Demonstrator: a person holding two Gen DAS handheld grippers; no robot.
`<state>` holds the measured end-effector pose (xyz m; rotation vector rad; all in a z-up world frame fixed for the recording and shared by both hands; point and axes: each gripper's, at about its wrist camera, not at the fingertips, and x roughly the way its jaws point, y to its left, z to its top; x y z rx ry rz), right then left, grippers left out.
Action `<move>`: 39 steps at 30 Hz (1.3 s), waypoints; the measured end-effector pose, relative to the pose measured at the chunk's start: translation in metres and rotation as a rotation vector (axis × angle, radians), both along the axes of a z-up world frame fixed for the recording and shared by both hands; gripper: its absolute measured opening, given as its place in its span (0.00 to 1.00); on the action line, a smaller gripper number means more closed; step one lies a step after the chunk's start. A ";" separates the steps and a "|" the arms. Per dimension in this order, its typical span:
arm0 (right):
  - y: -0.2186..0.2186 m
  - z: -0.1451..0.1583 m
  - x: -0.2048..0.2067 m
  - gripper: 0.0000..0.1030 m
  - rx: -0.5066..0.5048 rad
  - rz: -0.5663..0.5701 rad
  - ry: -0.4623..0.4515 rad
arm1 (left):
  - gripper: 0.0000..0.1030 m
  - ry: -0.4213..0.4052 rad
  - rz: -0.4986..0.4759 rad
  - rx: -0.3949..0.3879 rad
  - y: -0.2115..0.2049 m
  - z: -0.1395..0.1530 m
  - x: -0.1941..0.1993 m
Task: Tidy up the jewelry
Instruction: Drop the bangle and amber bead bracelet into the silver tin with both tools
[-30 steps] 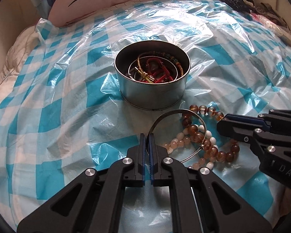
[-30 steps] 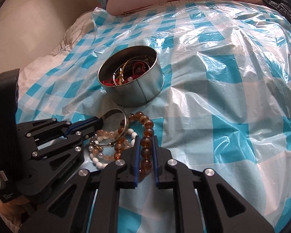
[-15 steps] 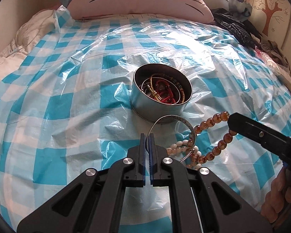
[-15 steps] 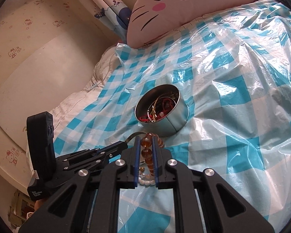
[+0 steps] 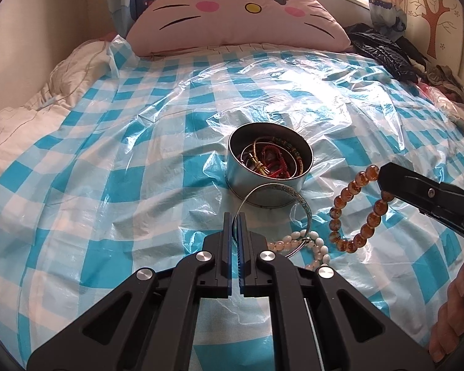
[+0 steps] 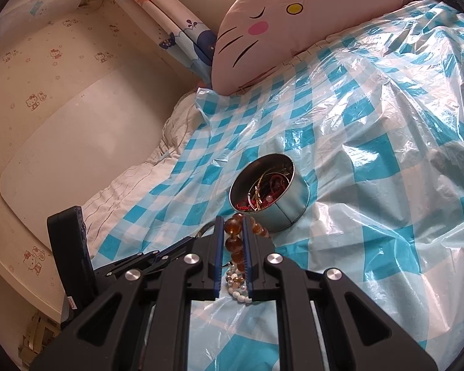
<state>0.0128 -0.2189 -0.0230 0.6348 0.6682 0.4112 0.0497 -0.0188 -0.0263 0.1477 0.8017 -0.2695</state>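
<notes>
A round metal tin holding red and gold bracelets stands on the blue checked plastic sheet; it also shows in the right wrist view. My left gripper is shut on a thin silver bangle just in front of the tin. My right gripper is shut on an amber bead bracelet, which hangs above the sheet to the right of the tin. A white bead bracelet lies on the sheet under the bangle.
A pink cat-face pillow lies at the head of the bed. Dark clothes are piled at the far right. White bedding and a cream headboard panel are to the left.
My right gripper has lifted the amber bracelet off the sheet and away from the white beads. My left gripper has raised the silver bangle. Both cameras sit higher and further back.
</notes>
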 end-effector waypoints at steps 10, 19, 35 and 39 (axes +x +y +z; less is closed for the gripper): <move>0.000 0.003 -0.002 0.12 -0.001 -0.001 -0.023 | 0.03 -0.025 0.001 -0.013 0.000 0.005 -0.003; -0.002 0.007 -0.003 0.12 0.015 -0.003 -0.043 | 0.03 -0.034 0.001 -0.025 0.002 0.007 -0.002; -0.015 0.010 0.010 0.12 0.150 -0.010 -0.061 | 0.03 -0.049 -0.007 -0.105 0.001 0.023 0.015; -0.014 0.018 0.020 0.12 0.154 -0.006 -0.079 | 0.03 -0.050 -0.009 -0.123 -0.002 0.028 0.024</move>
